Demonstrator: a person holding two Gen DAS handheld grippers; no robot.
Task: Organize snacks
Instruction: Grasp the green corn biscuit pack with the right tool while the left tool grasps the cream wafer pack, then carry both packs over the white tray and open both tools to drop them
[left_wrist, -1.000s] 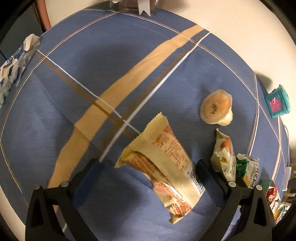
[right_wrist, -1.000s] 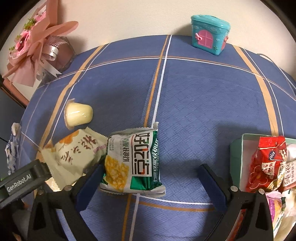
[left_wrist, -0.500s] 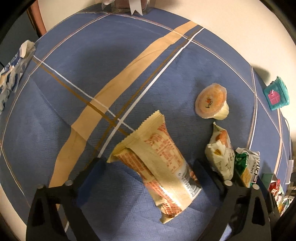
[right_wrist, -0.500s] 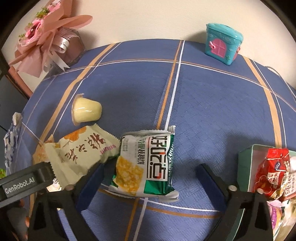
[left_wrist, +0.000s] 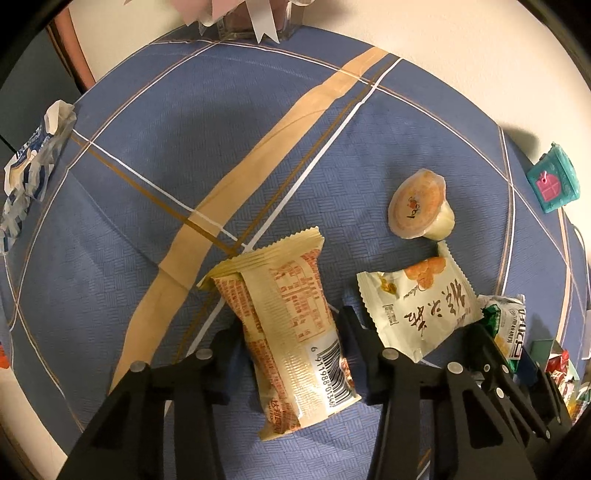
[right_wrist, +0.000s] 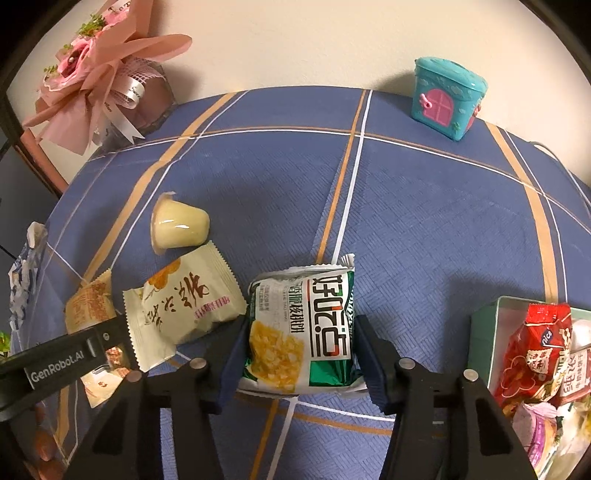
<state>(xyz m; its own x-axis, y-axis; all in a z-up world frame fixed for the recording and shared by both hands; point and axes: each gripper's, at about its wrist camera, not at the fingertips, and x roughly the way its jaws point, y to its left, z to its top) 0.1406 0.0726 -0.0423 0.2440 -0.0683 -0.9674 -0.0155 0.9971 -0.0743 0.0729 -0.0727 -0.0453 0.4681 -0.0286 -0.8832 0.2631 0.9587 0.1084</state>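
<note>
My left gripper (left_wrist: 291, 343) is shut on a cream and orange snack packet (left_wrist: 284, 328) lying on the blue tablecloth. My right gripper (right_wrist: 299, 345) is shut on a green and white snack packet (right_wrist: 303, 332). Between them lies a cream packet with orange print (left_wrist: 421, 306), which also shows in the right wrist view (right_wrist: 184, 306). A jelly cup (left_wrist: 421, 205) lies on its side beyond it, and it also shows in the right wrist view (right_wrist: 179, 225). The green packet shows at the right of the left wrist view (left_wrist: 506, 328).
A mint box (right_wrist: 480, 325) with several snacks stands at the right. A teal toy house (right_wrist: 447, 96) stands at the back edge by the wall. A pink bouquet (right_wrist: 96, 74) stands at the back left. A blue and white wrapper (left_wrist: 29, 170) lies at the left edge.
Both grippers have closed: the left one onto the cream and orange packet, the right one onto the green packet. Both cameras have moved closer to the table.
</note>
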